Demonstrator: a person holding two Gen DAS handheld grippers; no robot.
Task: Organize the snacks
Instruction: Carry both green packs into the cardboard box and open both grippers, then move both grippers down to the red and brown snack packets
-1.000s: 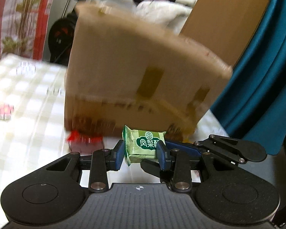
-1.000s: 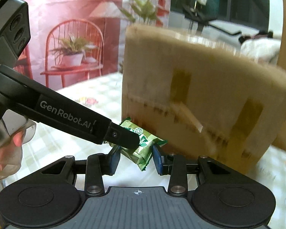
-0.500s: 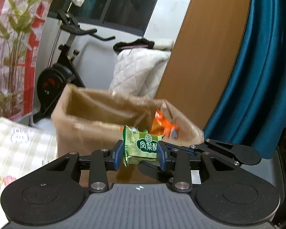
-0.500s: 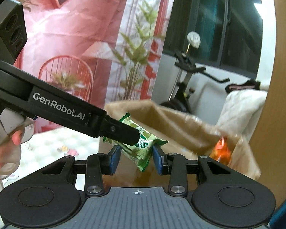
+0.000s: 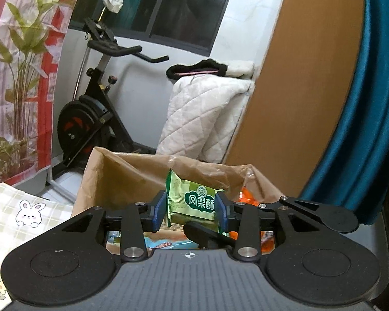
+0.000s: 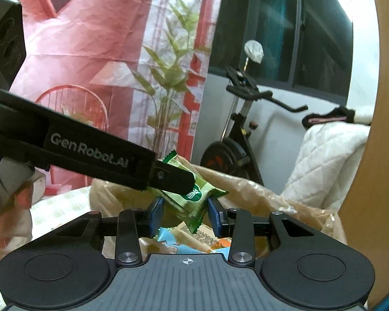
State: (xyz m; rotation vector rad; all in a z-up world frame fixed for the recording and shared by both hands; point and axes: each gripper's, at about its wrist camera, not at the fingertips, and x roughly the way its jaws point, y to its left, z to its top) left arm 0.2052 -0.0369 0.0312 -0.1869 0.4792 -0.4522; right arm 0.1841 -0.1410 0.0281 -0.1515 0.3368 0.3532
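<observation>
green packet hangs above the open paper bag, clamped in the left claw. the right claw flanks the packet too, pads apart from it. more snacks lie inside the bag.

One green pineapple-cake packet is showing above one open brown paper bag, with two grippers meeting at it: the left gripper and the right gripper. Inside the bag, snack wrappers are lying in a heap that cannot be counted exactly, though at least one orange packet, one blue packet and one tan bar are showing. Behind the bag, one exercise bike, one white quilted blanket and one teal curtain are standing in view, and one cartoon rabbit is showing on the checked tablecloth.
</observation>
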